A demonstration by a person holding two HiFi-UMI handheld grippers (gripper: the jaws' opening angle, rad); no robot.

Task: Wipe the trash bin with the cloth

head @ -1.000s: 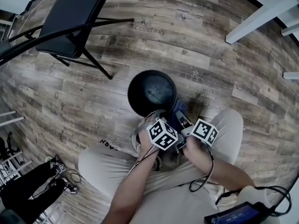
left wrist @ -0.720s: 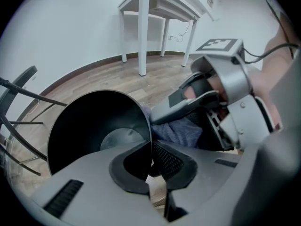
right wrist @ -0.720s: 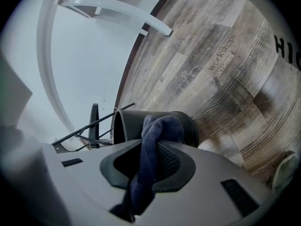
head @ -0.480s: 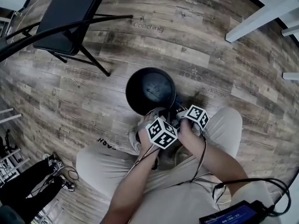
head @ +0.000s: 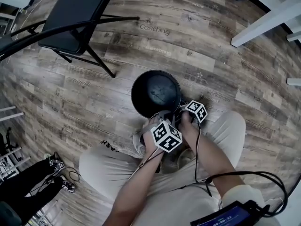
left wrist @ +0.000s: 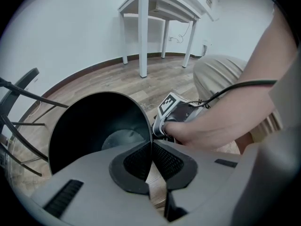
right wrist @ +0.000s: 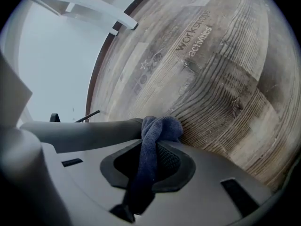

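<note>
On wood floor, just ahead of person's legs — item log.

- Trash bin, qty 1: black, round, upright, open top, no contents seen.
- Left gripper, qty 1: jaws nearly together, pinching bin's near rim wall; braces bin.
- Right gripper, qty 1: jaws clamped tight on cloth; sits low at bin's right side, close to floor.
- Cloth, qty 1: dark blue, bunched wad poking past jaw tips, against or v. near bin's outer wall; contact not confirmed.
- Folding chair, qty 1, and white table, qty 1: well apart from bin, not in use.

Step (est.): wiping bin's outer wall, right side, w/ bin steadied.

Next move prob. needs the wad pressed firm on wall & drawn along the curve. Left grip should hold so bin doesn't tip or turn.
</note>
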